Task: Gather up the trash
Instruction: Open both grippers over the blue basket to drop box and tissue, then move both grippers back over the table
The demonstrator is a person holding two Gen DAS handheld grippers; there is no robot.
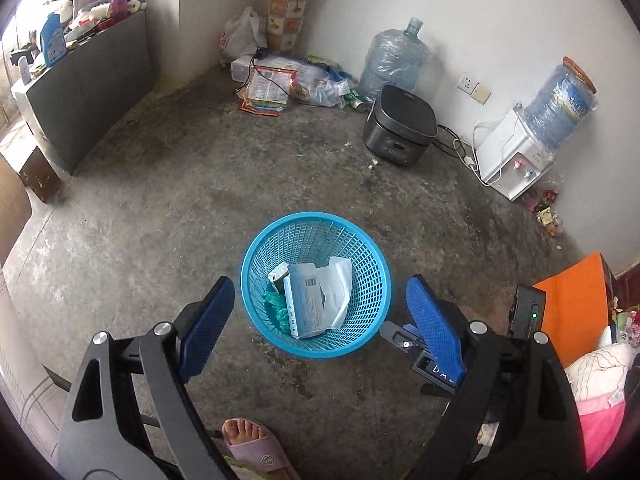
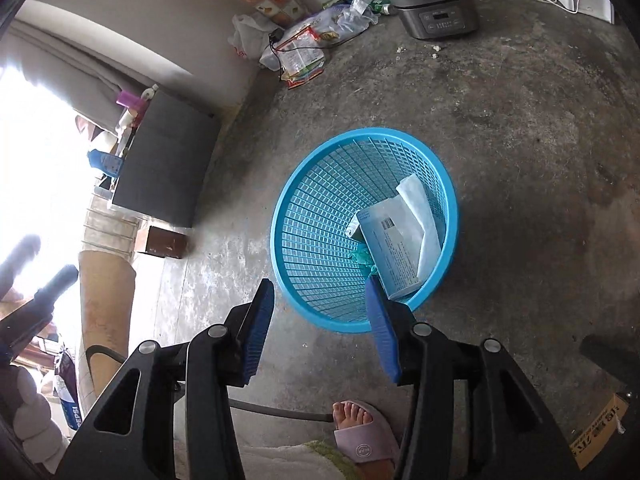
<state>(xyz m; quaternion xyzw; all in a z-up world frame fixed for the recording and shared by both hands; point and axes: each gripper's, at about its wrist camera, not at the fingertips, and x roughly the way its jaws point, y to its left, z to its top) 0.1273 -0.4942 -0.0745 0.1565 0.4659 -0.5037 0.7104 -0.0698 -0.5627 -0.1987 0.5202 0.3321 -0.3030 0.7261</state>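
A blue mesh basket (image 1: 256,248) stands on the concrete floor. Inside it lie a pale printed box (image 1: 306,300), a white paper (image 1: 338,288), a small carton (image 1: 278,274) and a green scrap (image 1: 278,308). My left gripper (image 1: 319,283) hangs open above the basket, its blue pads wide apart and empty. In the right wrist view the basket (image 2: 280,216) holds the same box (image 2: 394,248) and paper (image 2: 418,216). My right gripper (image 2: 319,285) is open over the near rim, with nothing between its pads.
Loose packets and bags (image 1: 280,84) are heaped against the far wall beside a water jug (image 1: 394,60). A dark rice cooker (image 1: 400,128), a water dispenser (image 1: 516,152) and wrappers (image 1: 544,208) sit to the right. A person's slippered foot (image 1: 256,448) is near. A grey cabinet (image 1: 88,92) stands left.
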